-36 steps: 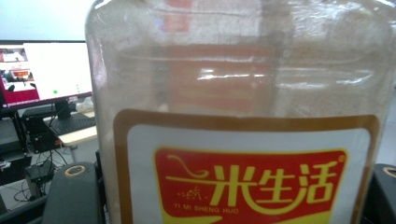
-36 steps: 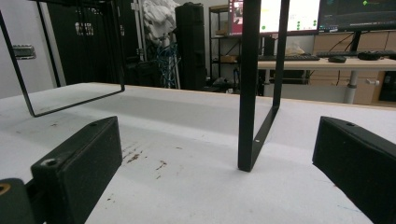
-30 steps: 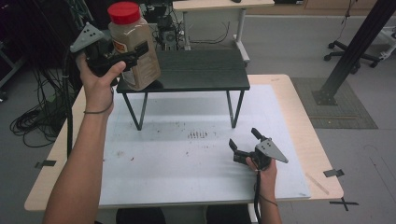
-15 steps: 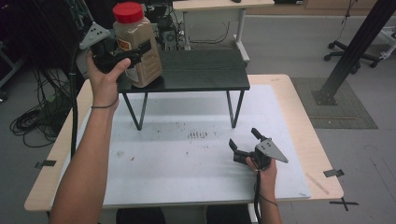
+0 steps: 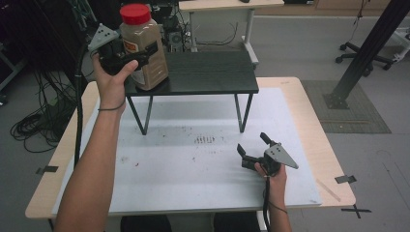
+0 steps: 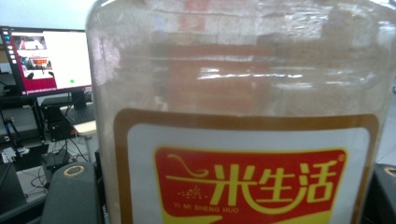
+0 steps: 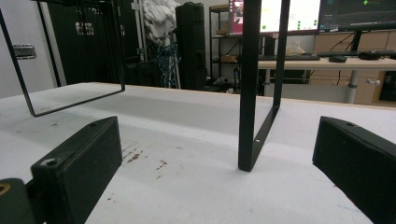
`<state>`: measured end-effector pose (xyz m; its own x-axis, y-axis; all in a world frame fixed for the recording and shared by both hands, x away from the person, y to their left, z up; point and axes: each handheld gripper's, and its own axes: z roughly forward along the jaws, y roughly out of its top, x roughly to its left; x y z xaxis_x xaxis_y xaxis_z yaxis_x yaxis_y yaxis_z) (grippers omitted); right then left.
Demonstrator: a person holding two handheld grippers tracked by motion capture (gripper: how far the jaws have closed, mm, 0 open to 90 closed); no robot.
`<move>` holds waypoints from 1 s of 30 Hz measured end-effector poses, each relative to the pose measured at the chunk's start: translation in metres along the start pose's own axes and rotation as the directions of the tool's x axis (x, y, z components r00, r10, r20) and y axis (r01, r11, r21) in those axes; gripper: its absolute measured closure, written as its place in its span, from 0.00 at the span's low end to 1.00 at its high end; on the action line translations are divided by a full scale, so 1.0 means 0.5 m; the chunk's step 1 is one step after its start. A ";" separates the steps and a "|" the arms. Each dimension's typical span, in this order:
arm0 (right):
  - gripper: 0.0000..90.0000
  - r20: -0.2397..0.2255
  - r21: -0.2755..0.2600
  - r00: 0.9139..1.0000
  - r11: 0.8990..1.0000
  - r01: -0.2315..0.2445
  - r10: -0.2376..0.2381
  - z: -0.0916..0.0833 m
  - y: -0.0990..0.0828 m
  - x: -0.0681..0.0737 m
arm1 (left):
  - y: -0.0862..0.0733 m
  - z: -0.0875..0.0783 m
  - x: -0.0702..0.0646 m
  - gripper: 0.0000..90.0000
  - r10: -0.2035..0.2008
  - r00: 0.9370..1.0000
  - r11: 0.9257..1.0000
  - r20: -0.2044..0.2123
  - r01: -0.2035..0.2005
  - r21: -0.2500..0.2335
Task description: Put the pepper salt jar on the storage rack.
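A clear jar [image 5: 151, 72] with a red lid and brown grains stands upright at the left end of a black stand [image 5: 208, 72]. My left gripper [image 5: 140, 54] is shut on its sides. I cannot tell whether the jar's base touches the stand top. In the left gripper view the jar's red and yellow label [image 6: 243, 182] is right in front, with a black finger [image 6: 72, 196] at its left. My right gripper [image 5: 251, 143] rests open on the white mat [image 5: 183, 164] at the front right, with nothing between its jaws [image 7: 215, 182].
The stand's thin black legs [image 7: 254, 93] rise from the mat just ahead of my right gripper. The wooden table edge [image 5: 333, 159] runs along the right. Desks, monitors and cables stand beyond the table.
My left hand has shifted the jar slightly to the right, over the stand's left end. The right gripper has kept still.
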<state>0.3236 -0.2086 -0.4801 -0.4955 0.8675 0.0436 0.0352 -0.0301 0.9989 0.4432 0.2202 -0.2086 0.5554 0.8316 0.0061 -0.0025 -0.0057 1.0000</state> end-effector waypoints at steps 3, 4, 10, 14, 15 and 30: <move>0.01 0.000 0.000 1.000 1.000 0.000 0.000 0.000 0.000 0.000 | -0.001 0.001 0.000 0.28 -0.001 1.000 1.000 -0.002 0.001 0.001; 0.01 0.000 -0.001 1.000 1.000 0.000 0.000 0.000 0.000 0.000 | -0.001 0.001 0.000 0.28 -0.002 1.000 1.000 -0.003 0.002 0.004; 0.01 0.000 0.000 1.000 1.000 0.000 0.000 0.000 0.000 0.000 | -0.004 0.003 0.001 0.28 -0.007 1.000 1.000 -0.008 0.007 0.005; 0.01 0.000 -0.001 1.000 1.000 0.000 0.000 0.000 0.000 0.000 | -0.006 0.003 0.003 0.27 -0.020 1.000 1.000 -0.005 0.020 0.001; 0.01 0.000 -0.001 1.000 1.000 0.000 0.000 0.000 0.000 0.000 | -0.006 0.003 0.003 0.27 -0.020 1.000 1.000 -0.005 0.020 0.001; 0.01 0.000 -0.002 1.000 1.000 0.001 -0.001 0.000 0.000 0.000 | -0.006 0.003 0.004 0.26 -0.020 1.000 1.000 -0.002 0.020 0.004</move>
<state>0.3235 -0.2085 -0.4802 -0.4957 0.8675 0.0422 0.0331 -0.0297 0.9990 0.4457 0.2209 -0.2115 0.5538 0.8326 -0.0142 0.0124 0.0087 0.9999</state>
